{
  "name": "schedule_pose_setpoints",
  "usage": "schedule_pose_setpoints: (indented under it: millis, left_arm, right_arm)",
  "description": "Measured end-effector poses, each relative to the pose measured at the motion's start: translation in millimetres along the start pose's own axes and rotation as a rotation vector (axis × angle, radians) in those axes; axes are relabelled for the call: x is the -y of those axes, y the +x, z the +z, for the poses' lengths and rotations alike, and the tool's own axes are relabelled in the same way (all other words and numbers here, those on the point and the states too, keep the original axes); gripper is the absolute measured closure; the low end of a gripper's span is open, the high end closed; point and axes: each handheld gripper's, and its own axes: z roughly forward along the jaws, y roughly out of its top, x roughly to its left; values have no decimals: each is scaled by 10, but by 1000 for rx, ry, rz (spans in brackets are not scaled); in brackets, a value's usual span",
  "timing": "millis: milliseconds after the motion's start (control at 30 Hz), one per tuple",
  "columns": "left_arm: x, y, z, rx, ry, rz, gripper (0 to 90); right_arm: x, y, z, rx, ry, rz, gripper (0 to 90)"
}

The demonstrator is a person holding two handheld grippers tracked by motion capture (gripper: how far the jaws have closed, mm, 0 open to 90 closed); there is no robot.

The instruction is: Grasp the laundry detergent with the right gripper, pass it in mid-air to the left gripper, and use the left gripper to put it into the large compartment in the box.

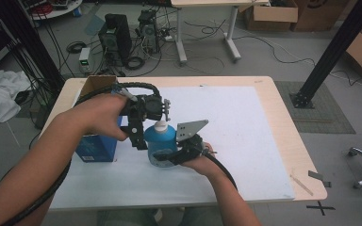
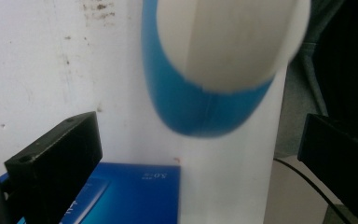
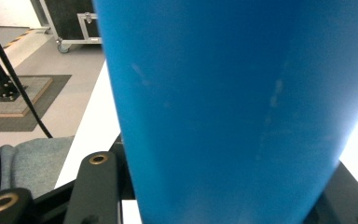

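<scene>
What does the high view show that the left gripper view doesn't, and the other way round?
The high view takes in the whole table, both hands, the right gripper clamped on the blue bottle, and the floor with computers and cardboard boxes. The left gripper view shows, close up, the left gripper with its jaws apart below the bottle's white cap. Both show the bottle, its cap and the blue box.

Wooden table (image 1: 283, 101), white sheet (image 1: 245, 136) over top; blue bottle (image 1: 160, 141) and blue box (image 1: 96, 148) standing on sheet.
</scene>
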Motion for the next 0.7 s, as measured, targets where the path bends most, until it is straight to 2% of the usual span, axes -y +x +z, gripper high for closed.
schedule_pose_setpoints:
  millis: [400,700]
  left_arm:
    - [-111,-34,84,5,-8,17,1]
    - [-103,-49,119,-10,3,27,5]
  right_arm:
    - [-116,23,168,-14,0,-15,455]
    - [-183,15,222,-19,-19,-41,456]
